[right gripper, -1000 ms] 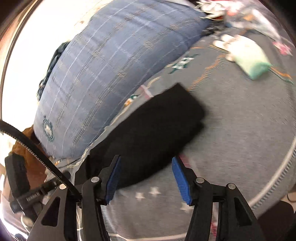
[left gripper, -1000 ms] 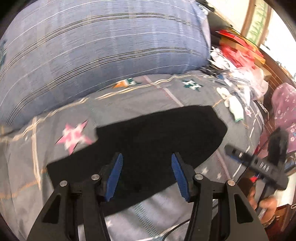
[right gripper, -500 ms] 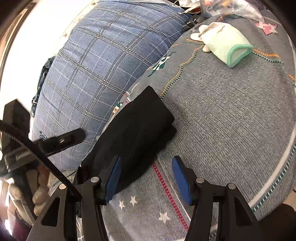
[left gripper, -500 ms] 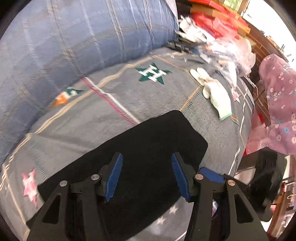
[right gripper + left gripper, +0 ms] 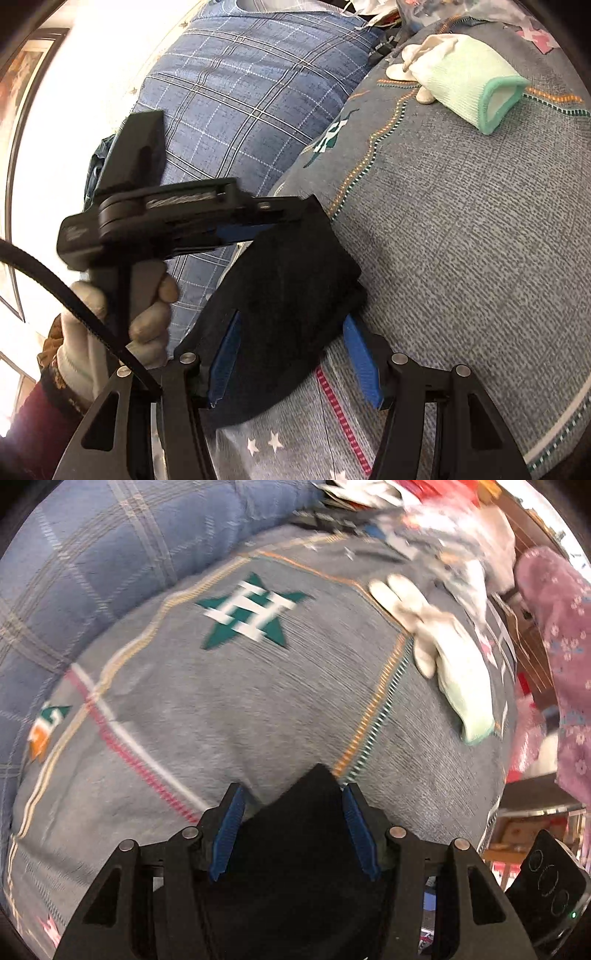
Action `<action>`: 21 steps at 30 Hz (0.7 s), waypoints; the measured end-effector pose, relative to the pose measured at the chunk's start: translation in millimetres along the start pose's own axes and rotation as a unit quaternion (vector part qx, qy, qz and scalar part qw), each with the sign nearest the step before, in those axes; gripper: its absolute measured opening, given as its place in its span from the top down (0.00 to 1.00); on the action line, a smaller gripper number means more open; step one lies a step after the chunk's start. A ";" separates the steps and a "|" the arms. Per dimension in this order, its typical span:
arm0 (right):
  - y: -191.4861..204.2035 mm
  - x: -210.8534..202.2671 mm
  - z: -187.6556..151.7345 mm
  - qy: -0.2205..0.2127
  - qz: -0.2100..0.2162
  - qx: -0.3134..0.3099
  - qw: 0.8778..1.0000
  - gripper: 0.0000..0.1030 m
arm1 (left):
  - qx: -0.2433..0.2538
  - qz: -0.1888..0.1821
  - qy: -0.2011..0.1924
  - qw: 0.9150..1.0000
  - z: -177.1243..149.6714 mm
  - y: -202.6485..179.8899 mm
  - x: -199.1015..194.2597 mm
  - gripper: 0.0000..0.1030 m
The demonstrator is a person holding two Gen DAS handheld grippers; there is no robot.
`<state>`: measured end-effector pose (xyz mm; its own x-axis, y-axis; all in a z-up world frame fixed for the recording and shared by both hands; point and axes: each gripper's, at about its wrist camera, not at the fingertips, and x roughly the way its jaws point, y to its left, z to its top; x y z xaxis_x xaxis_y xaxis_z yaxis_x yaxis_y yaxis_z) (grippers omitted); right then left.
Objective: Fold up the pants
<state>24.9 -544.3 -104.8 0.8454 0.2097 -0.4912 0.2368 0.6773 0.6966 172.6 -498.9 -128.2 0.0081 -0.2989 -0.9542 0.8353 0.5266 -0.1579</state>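
Note:
The black pants [image 5: 284,295] lie folded in a narrow stack on the grey patterned bedspread [image 5: 461,258]. In the left wrist view their far corner [image 5: 314,812] sits between my open left gripper's [image 5: 293,830] blue pads. In the right wrist view the left gripper [image 5: 255,221] reaches over the pants' far corner, held by a gloved hand. My right gripper [image 5: 293,354] is open and straddles the near right edge of the pants, low over them.
A big blue plaid pillow [image 5: 240,110] lies behind the pants. A white and green glove [image 5: 465,81] lies on the bedspread to the right, also in the left wrist view [image 5: 454,661]. Clutter [image 5: 424,513] and a pink floral cloth [image 5: 561,657] lie at the far right.
Both grippers have moved in and down onto the pants. The left one has come to the far corner; the right one now straddles the near edge. Both stay open.

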 end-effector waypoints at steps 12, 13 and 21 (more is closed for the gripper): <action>27.8 -5.4 1.5 0.008 0.010 -0.009 1.000 0.83 | 0.045 0.006 -0.061 0.997 -33.3 -17.2 -55.8 0.83; 38.8 -6.8 1.8 0.008 0.012 -0.019 1.000 0.84 | 0.038 0.001 -0.072 0.997 -37.6 -14.0 -64.8 0.83; 121.3 -13.3 -6.7 0.027 0.037 -0.111 0.993 0.86 | -0.043 -0.052 -0.176 0.982 -98.9 31.1 -160.2 0.85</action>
<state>39.2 -460.1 -17.3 0.8281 0.2983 -0.4746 0.0580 0.7965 0.6018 142.9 -355.9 -5.3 0.1276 -0.6035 -0.7871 0.7918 0.5398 -0.2856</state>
